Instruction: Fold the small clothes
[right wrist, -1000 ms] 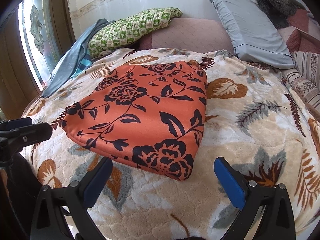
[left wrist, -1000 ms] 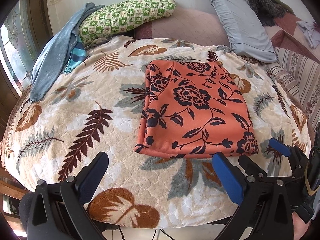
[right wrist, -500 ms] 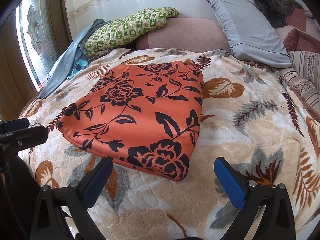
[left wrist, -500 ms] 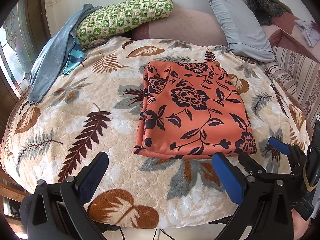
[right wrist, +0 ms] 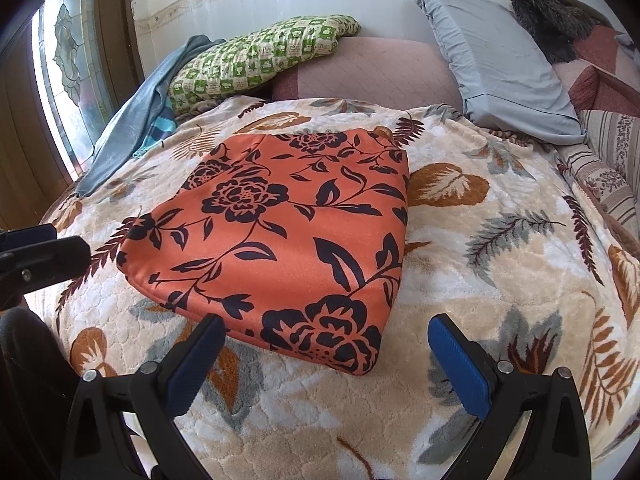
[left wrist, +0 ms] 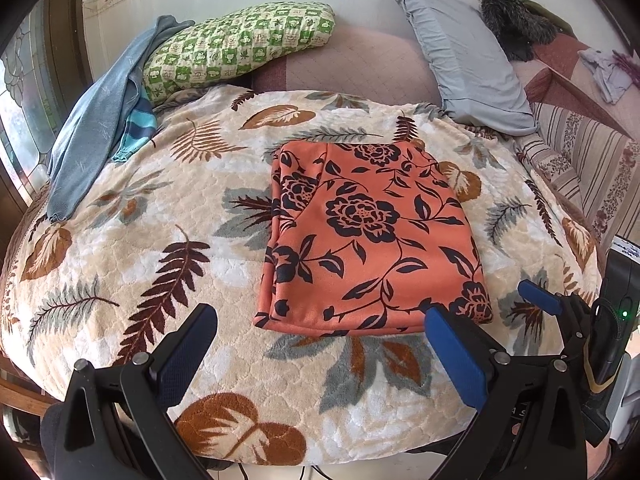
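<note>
An orange garment with a dark floral print (left wrist: 372, 236) lies folded into a flat rectangle on the leaf-patterned blanket (left wrist: 168, 216). My left gripper (left wrist: 320, 332) hovers open just short of its near edge, nothing between the blue pads. From the right wrist view the same orange garment (right wrist: 280, 232) spreads ahead and to the left. My right gripper (right wrist: 326, 338) stands open with the garment's near right corner between its fingers, untouched. The right gripper's fingertips (left wrist: 538, 298) show at the right edge of the left wrist view. The left gripper's finger (right wrist: 44, 254) appears at the left of the right wrist view.
A blue-grey garment (left wrist: 92, 136) drapes at the blanket's back left, beside a green checked pillow (left wrist: 236, 48). A grey pillow (left wrist: 468, 60) leans at the back right, with a dark furry item (left wrist: 516, 28) behind it. Striped bedding (left wrist: 592, 164) runs along the right. A window (right wrist: 76, 72) is at left.
Both grippers have drawn back slightly toward me and stayed open. The folded garment has not moved.
</note>
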{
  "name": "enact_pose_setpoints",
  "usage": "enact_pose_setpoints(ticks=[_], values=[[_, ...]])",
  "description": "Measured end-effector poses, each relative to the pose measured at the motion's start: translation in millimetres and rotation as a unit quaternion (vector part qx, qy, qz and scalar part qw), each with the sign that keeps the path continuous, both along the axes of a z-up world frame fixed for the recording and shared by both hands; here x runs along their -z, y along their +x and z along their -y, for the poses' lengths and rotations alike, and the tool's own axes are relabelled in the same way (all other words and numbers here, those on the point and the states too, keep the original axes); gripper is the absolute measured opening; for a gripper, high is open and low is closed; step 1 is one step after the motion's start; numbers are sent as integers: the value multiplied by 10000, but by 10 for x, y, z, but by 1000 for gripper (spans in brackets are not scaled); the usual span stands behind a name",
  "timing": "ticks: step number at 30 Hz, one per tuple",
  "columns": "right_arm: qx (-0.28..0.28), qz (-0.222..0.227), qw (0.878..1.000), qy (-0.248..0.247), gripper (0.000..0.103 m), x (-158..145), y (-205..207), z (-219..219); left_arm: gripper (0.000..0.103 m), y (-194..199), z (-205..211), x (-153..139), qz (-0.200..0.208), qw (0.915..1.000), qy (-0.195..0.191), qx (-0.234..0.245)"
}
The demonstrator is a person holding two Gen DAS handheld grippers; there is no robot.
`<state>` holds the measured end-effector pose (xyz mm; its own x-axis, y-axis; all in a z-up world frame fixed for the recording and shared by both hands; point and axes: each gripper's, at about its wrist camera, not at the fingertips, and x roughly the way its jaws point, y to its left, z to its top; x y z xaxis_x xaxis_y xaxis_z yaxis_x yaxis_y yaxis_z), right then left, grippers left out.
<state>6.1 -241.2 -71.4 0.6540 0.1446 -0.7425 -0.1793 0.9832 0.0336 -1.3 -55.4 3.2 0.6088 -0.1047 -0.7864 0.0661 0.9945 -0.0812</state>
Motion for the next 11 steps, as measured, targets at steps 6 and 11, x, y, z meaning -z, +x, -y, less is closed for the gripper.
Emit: enact_pose_setpoints(ticks=[6,11], values=[[11,-15,10000,2,102,1,6,-6,103,55,4,18,-125,9997,-207,64],[17,-19,10000,14,102,14,24,3,103,106,-26,49,-181,9995,-235,-74]])
